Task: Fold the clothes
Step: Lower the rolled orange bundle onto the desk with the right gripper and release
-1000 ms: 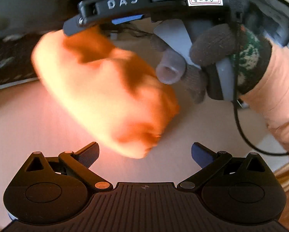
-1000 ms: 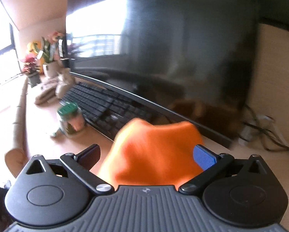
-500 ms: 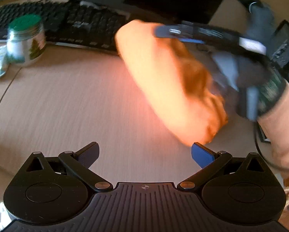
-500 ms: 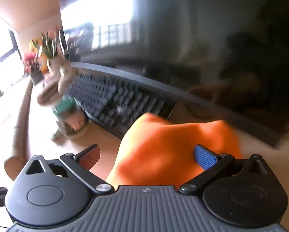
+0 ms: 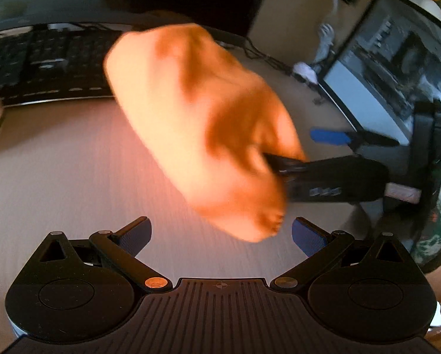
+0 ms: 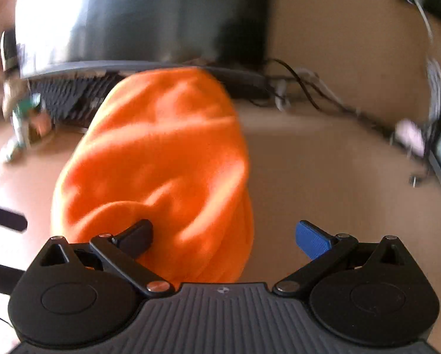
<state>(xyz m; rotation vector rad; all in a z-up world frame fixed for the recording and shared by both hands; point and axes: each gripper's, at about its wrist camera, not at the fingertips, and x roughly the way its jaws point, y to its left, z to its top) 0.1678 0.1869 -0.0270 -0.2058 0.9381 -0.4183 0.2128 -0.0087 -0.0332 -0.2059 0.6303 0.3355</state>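
item: orange garment (image 5: 202, 129), bunched and blurred, lying over the surface (image 5: 61, 177) in front of the keyboard (image 5: 46, 67). my left hand-held gripper (image 5: 221, 231): fingers spread wide, nothing between them, just short of the garment's near end. my right hand-held gripper (image 6: 224, 236): fingers spread; its left finger (image 6: 137, 234) is pressed into the cloth folds. monitor (image 6: 137, 17) behind.

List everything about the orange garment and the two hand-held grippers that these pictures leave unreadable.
- Orange fleece garment: motion blur in both views hides what kind of garment it is and its fold state.
- Right hand-held gripper: its fingers stand wide apart; the garment covers one dark finger, so whether it hangs on that finger is unclear.
- Left hand-held gripper: open, empty.
- Green-lidded glass jar: blurred in the right wrist view, cut by the edge in the left.
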